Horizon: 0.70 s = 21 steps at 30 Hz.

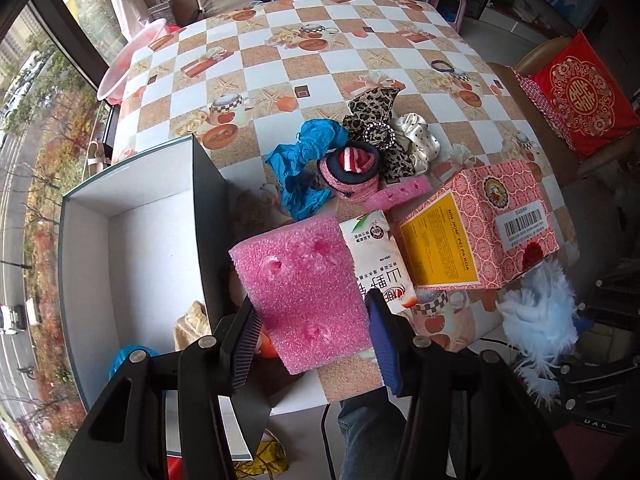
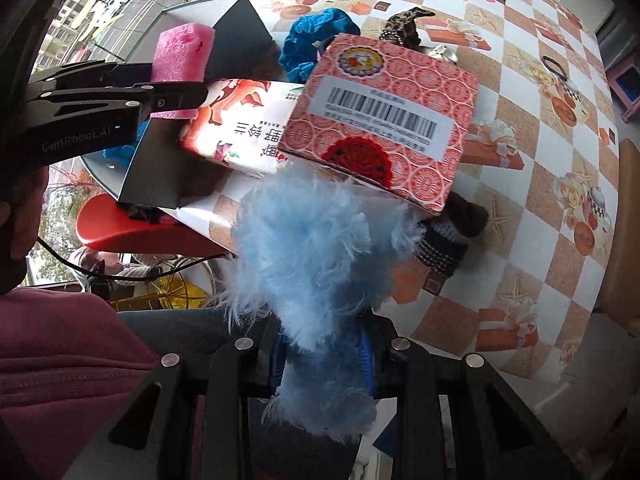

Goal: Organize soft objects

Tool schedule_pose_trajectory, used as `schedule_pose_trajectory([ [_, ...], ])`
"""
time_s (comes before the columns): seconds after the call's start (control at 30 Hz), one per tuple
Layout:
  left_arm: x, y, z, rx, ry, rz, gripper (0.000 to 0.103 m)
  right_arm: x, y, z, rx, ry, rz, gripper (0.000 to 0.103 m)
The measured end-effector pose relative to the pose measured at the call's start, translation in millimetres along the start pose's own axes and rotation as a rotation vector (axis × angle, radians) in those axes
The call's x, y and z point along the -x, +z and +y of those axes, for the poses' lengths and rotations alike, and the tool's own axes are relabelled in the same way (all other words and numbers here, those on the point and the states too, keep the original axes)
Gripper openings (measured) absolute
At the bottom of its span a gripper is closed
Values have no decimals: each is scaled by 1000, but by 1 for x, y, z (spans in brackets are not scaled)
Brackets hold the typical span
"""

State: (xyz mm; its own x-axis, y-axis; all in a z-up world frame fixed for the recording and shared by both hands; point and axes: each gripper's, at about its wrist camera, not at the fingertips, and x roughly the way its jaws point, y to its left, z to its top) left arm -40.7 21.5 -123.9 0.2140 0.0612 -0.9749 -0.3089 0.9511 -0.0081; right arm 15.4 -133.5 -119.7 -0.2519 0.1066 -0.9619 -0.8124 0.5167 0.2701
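Note:
My left gripper (image 1: 314, 340) is shut on a pink sponge block (image 1: 304, 288), held above the table beside the open white box (image 1: 120, 240). A beige soft item (image 1: 192, 324) and a blue one (image 1: 128, 360) lie inside that box. My right gripper (image 2: 322, 360) is shut on a light-blue fluffy piece (image 2: 320, 260), which hides its pads. In the right wrist view the left gripper (image 2: 176, 96) carries the sponge (image 2: 184, 56) near the box's dark wall (image 2: 240, 40). On the table lie a blue cloth (image 1: 308, 160), a pink striped sock (image 1: 352, 168), a leopard scrunchie (image 1: 376, 128) and a white satin scrunchie (image 1: 420, 140).
A pink patterned carton (image 1: 480, 228) and a tissue pack (image 1: 376, 256) sit near the table's front edge. A pink foam strip (image 1: 400, 192) and a black hair tie (image 1: 444, 66) lie farther back. A dark knit item (image 2: 448, 240) lies under the carton (image 2: 384, 124). A red stool (image 2: 132, 228) stands below.

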Motion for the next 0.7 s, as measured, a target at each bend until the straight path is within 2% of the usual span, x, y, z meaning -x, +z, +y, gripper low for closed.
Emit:
schedule_pose_trajectory([
  [0.37, 12, -18, 39, 132, 23, -22, 55, 6, 42, 48, 181, 4, -1, 31],
  [0.7, 22, -38, 91, 334, 63, -52, 55, 10, 90, 95, 316, 10, -4, 31],
])
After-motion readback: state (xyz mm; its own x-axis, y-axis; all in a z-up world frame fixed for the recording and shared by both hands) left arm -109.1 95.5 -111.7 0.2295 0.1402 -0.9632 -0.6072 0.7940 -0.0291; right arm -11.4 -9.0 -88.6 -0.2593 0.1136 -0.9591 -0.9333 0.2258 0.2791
